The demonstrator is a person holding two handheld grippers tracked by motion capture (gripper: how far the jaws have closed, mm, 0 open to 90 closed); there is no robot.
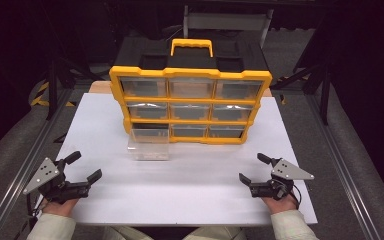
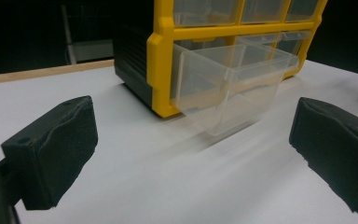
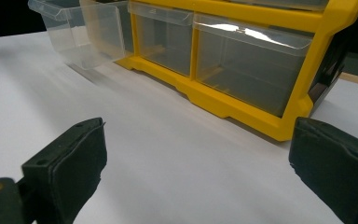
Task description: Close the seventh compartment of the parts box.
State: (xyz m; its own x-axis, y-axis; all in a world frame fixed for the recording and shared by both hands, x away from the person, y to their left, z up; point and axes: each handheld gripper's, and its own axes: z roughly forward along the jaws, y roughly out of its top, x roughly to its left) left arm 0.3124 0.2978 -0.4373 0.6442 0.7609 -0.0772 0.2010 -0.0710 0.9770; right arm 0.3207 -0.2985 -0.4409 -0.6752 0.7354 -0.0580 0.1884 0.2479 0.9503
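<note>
Black-jawed left gripper parked wide apart at near left, holding nothing. Clear drawer pulled out of yellow organizer, bottom-left slot, resting on white table. Probably best squared up first, then pushed home gently. Right gripper spread wide too, empty.

Beige sleeves, 2 black grippers with grey three-cornered plates

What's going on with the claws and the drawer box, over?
Left claw open, right claw open, both empty. Bottom-left drawer pulled out of yellow organizer. Nothing between.
</note>
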